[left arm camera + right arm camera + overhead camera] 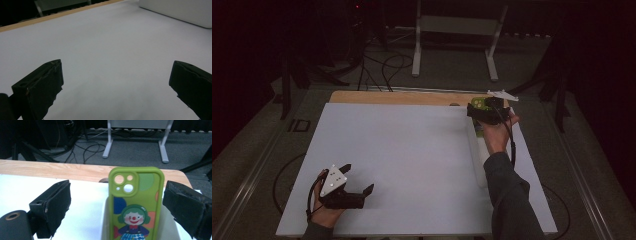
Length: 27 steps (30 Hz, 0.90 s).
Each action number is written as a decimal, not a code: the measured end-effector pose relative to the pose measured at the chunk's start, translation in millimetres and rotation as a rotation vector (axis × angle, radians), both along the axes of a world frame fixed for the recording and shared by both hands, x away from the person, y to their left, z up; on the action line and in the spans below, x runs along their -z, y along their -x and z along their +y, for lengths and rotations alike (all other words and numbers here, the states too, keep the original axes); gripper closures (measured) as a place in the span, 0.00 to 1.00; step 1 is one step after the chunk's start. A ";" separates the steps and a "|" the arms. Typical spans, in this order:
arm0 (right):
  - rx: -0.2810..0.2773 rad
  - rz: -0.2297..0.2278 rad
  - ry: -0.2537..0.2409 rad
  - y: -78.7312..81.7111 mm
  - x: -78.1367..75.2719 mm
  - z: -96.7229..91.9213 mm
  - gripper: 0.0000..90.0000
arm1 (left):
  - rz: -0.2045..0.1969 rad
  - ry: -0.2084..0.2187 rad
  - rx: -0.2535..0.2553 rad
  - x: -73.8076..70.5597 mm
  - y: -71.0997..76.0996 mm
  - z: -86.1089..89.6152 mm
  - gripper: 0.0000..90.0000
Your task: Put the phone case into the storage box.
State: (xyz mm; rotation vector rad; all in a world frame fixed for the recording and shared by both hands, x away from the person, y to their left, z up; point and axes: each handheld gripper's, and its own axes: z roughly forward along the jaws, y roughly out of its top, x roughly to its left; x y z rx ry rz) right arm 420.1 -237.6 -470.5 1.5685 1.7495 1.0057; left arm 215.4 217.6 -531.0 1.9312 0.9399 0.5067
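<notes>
A green phone case [136, 202] with a clown picture and camera cut-outs sits at the far end of a long white tray [105, 220], camera end away from me. My right gripper [117, 187] is open, one jaw on each side of the case and neither touching it. From above, that gripper [479, 111] is at the table's far right, over the green case [478, 104] and the tray [478, 160]. At the near left, my left gripper [358, 178] is open above the white board [412, 145], with nothing between its jaws [116, 75].
The white board covers most of a wooden table, whose bare strip [402, 97] shows along the far edge. The tray's end [180, 12] lies ahead of the left gripper. Behind the table, a white-legged stand [457, 30] and loose cables [384, 65] are on the dark floor.
</notes>
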 end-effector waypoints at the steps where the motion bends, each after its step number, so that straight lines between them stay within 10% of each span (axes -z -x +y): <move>1: -0.007 0.000 -0.004 1.5 0.0 1.4 0.09 | 0.001 -0.002 0.001 0.0 0.0 -0.2 0.00; 27: -0.207 -0.023 0.034 41.7 -10.1 32.9 0.11 | 0.007 0.001 0.005 0.7 -0.7 -0.2 0.00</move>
